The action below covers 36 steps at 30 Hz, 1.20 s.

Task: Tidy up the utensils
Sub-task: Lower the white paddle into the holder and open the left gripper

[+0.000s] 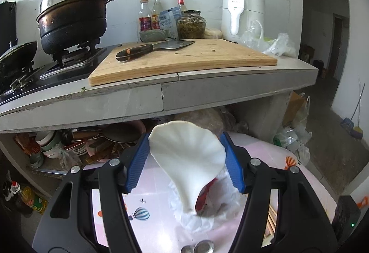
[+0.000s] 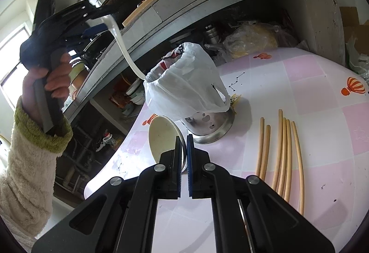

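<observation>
The left gripper (image 1: 184, 160) grasps a white rice paddle (image 1: 186, 160) by its broad scalloped blade, pads (image 1: 138, 160) closed on either edge, while the handle dips into the mouth of the metal utensil holder (image 2: 207, 123), which stands on the pink table (image 2: 299, 73) with a white plastic bag (image 2: 191, 86) draped over it. The paddle looks like light, stiff plastic, smooth enough to slip, so a hold across the wide blade seems the safest. The right gripper (image 2: 183, 160) hovers low with its jaws nearly together, apparently pinching the rim of a cream bowl (image 2: 161, 137) lying tilted beside the holder, though the contact is partly hidden. Wooden chopsticks (image 2: 283, 151) lie loose to the right; thin and rigid, they would best be taken mid-length.
</observation>
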{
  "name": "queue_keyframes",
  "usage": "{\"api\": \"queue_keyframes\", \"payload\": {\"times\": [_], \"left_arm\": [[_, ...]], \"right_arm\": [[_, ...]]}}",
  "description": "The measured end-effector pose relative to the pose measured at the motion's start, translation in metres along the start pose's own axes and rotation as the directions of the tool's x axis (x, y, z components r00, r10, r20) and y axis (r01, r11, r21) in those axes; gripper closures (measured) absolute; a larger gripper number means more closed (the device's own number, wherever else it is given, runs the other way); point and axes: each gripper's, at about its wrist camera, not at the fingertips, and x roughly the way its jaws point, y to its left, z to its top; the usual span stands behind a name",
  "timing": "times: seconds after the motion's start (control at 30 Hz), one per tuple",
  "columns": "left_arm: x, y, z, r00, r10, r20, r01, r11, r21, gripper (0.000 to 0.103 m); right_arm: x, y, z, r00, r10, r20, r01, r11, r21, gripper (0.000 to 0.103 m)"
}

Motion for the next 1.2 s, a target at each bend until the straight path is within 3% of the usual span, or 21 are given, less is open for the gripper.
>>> {"api": "queue_keyframes", "payload": {"times": [0.4, 0.73, 1.2], "left_arm": [[0.054, 0.000, 0.003, 0.999, -0.018, -0.029, 0.017, 0.999, -0.042, 0.044], [0.063, -0.014, 0.025, 0.997, -0.078, 0.005, 0.078, 0.994, -0.073, 0.045], [0.091, -0.022, -0.016, 0.998, -0.048, -0.032, 0.046, 0.998, -0.047, 0.045]], "right_arm": [[0.006, -0.004, 0.001, 1.000, -0.008, -0.012, 0.008, 1.000, 0.010, 0.099], [0.006, -0.009, 0.002, 1.000, -0.019, -0.010, 0.019, 1.000, 0.025, 0.099], [0.000, -0.015, 0.002, 0.999, -0.034, -0.005, 0.034, 0.999, 0.040, 0.099]]}}
